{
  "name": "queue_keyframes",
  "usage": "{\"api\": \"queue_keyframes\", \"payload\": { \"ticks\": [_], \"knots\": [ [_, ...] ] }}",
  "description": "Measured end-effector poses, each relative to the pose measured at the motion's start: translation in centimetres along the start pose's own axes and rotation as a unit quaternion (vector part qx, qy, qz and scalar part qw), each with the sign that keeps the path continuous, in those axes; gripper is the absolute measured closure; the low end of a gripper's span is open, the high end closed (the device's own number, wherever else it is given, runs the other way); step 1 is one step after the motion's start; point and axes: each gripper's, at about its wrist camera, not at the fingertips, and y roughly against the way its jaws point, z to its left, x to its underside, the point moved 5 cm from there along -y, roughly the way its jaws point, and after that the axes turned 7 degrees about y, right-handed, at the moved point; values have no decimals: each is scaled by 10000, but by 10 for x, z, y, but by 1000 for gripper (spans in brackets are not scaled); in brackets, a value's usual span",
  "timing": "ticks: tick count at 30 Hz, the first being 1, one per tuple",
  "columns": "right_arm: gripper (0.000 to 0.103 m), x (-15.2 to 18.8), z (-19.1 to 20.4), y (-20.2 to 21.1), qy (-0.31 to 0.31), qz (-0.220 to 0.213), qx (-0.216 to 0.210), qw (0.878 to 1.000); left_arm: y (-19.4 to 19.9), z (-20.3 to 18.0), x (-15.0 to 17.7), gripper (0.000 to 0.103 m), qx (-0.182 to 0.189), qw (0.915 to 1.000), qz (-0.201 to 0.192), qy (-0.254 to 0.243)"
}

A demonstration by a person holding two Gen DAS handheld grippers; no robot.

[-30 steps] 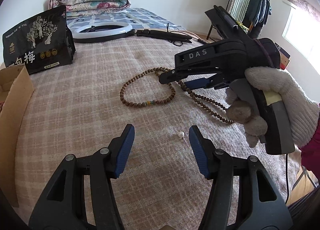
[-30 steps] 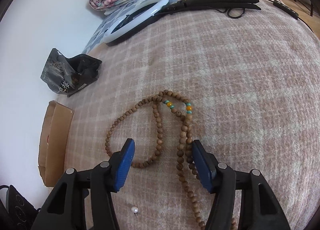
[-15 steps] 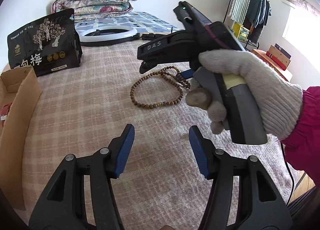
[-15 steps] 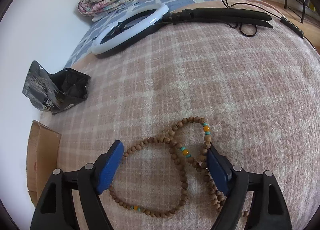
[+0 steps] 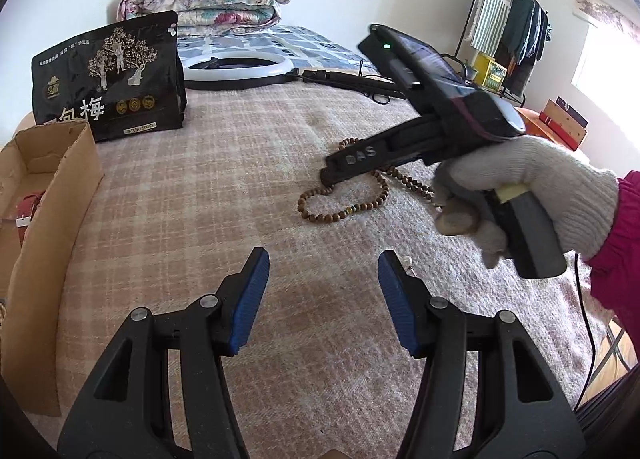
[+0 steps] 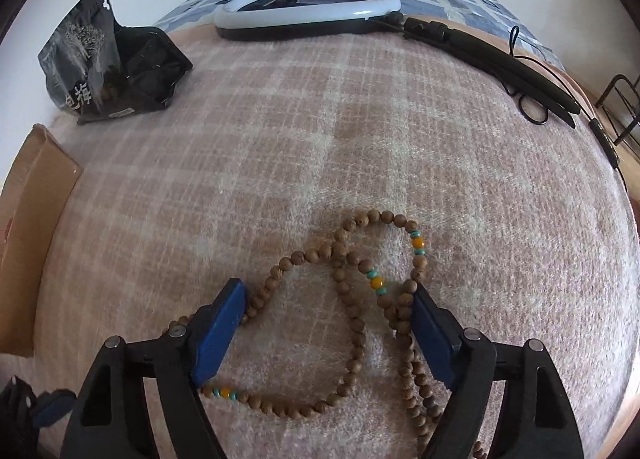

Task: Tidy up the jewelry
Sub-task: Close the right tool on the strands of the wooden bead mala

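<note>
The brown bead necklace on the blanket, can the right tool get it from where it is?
Probably yes. The right tool hangs just over the bead necklace, pointing down, its jaws open with loops of beads lying between them. Nothing sits on top of the beads, so closing should catch some strands.

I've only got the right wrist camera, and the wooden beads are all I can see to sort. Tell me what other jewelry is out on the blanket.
Observer: One small white pearl stud lies on the blanket, just beside one of the blue pads of the left gripper.
Operator: Check whether that gripper is free to take it.
Observer: It is open, with only bare blanket between its jaws.
Operator: Now tell me what the cardboard box holds.
Observer: The cardboard box is open on top, and something red lies inside. I cannot tell what it is.
</note>
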Motion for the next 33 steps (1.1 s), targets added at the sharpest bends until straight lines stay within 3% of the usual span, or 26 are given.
{"api": "queue_keyframes", "payload": {
  "ticks": [3, 5, 8, 11, 13, 16, 22, 28, 33],
  "knots": [
    [27, 12, -2, 7, 179, 68, -149, 9997, 0, 1, 2, 44, -5, 10000, 34, 54],
    [36, 22, -4, 10, 351, 107, -68, 9993, 0, 1, 0, 44, -2, 10000, 24, 64],
    [50, 23, -18, 21, -183, -73, -294, 9994, 1, 1, -4, 44, -16, 10000, -21, 63],
    [51, 20, -24, 29, -445, -126, -490, 9977, 1, 1, -7, 44, -8, 9999, -58, 116],
    [44, 20, -25, 25, -556, 17, -590, 9967, 2, 1, -8, 44, -16, 9999, -82, 119],
    [18, 14, -25, 17, -1079, 54, -913, 9899, 2, 2, -8, 44, -36, 9999, -97, 118],
    [3, -12, -6, 2, -1519, 199, -598, 9864, 7, 6, -8, 44, -38, 9998, -151, 87],
    [0, -27, 13, -14, -1272, 583, -79, 9901, 11, 14, -9, 44, -6, 9996, -231, 129],
    [3, -24, 34, -23, -367, 914, 351, 9945, 14, 22, -8, 44, -23, 9996, -228, 188]
  ]
}}
